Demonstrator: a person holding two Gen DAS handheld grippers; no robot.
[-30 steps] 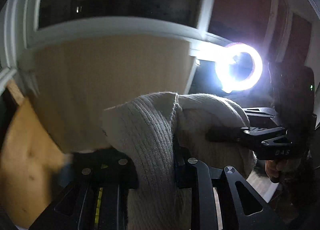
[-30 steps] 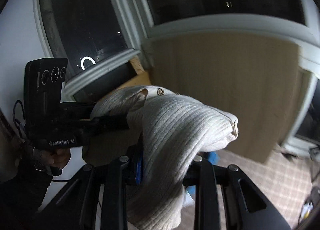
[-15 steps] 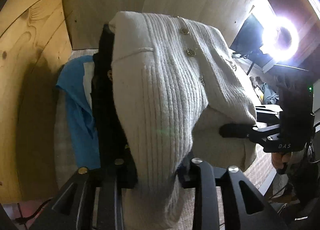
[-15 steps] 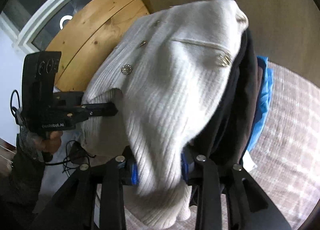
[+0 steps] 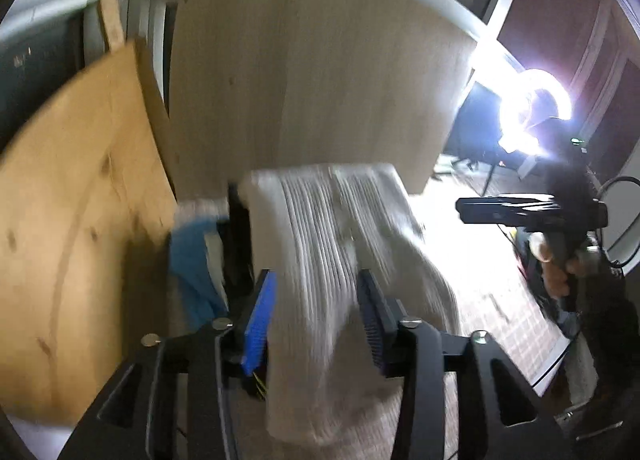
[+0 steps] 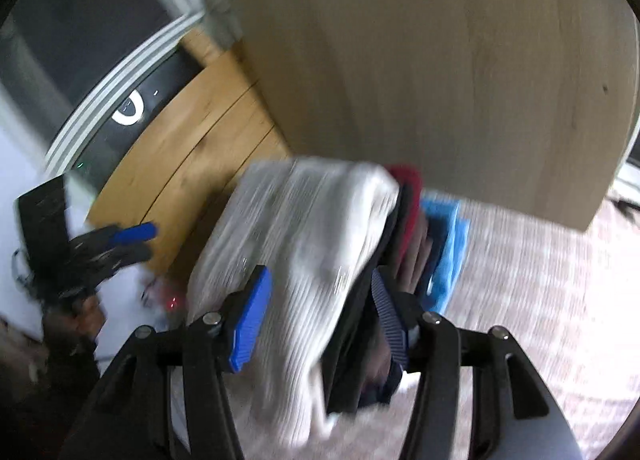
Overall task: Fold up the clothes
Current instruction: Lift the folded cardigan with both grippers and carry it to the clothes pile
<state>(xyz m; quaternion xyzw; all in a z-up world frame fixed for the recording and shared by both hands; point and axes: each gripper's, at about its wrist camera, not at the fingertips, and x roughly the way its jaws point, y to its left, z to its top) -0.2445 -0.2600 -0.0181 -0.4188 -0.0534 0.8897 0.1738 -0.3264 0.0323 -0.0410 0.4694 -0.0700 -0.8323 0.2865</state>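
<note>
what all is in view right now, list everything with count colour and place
knit sweater: one, cream, ribbed, folded on top of the clothes pile, between both grippers' fingers
dark garment: one, black, directly under the sweater
red garment: one, red, lower in the pile
blue garment: one, light blue, at the pile's far side
wood boards: two, one orange-brown, one pale, leaning behind the pile
ring light: one, white, glowing at the right
left gripper: black with blue pads, jaws apart around the sweater
right gripper: black with blue pads, jaws apart
</note>
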